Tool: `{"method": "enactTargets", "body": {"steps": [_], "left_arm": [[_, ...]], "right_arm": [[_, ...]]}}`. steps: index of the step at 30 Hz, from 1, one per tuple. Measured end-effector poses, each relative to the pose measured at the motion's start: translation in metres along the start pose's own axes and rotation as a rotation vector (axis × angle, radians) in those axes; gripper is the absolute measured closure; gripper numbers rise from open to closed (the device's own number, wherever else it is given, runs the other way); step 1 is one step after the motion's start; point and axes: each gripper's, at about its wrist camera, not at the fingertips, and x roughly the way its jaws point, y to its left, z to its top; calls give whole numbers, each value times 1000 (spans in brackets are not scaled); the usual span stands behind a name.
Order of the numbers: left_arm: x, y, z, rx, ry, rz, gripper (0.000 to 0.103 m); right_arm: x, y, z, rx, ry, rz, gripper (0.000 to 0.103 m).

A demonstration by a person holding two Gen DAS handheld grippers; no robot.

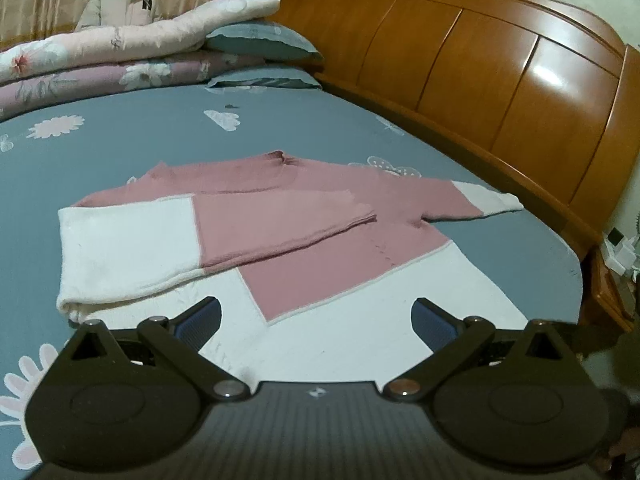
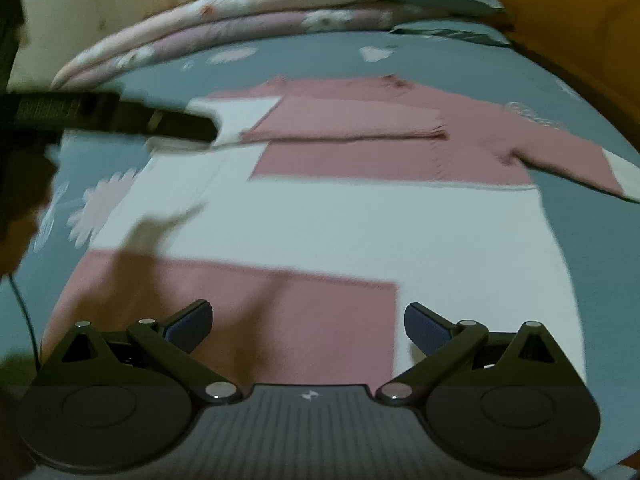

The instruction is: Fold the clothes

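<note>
A pink and white sweater lies flat on the grey-blue bed sheet. Its left sleeve is folded across the chest, with the white cuff at the left. The other sleeve stretches out to the right. My left gripper is open above the sweater's white band, nothing between its fingers. In the right wrist view the sweater fills the middle, and my right gripper is open over its pink lower panel. The left gripper's fingers reach in from the left beside the folded cuff.
A wooden headboard runs along the right side of the bed. Folded floral quilts and pillows are stacked at the far end, with a person behind them. A nightstand with white items stands at the right.
</note>
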Motion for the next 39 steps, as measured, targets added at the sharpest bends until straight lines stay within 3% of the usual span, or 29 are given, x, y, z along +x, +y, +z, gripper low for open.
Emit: {"method": "enactTargets", "body": {"steps": [7, 16, 21, 29, 35, 39], "left_arm": [[2, 5, -1, -13, 9, -10, 2], [26, 15, -10, -36, 64, 24, 2], [23, 11, -11, 0, 10, 2, 2], [16, 18, -5, -1, -46, -4, 2], [18, 26, -3, -34, -72, 8, 2], [24, 29, -4, -55, -86, 19, 2]], "right_arm": [[-4, -30, 18, 140, -73, 7, 0], [8, -75, 2, 274, 4, -5, 0], [-19, -115, 21, 296, -106, -33, 0], [-40, -234, 56, 514, -251, -92, 0], [-28, -359, 37, 940, -370, 78, 0], [-13, -413, 19, 1098, -455, 33, 0]]}}
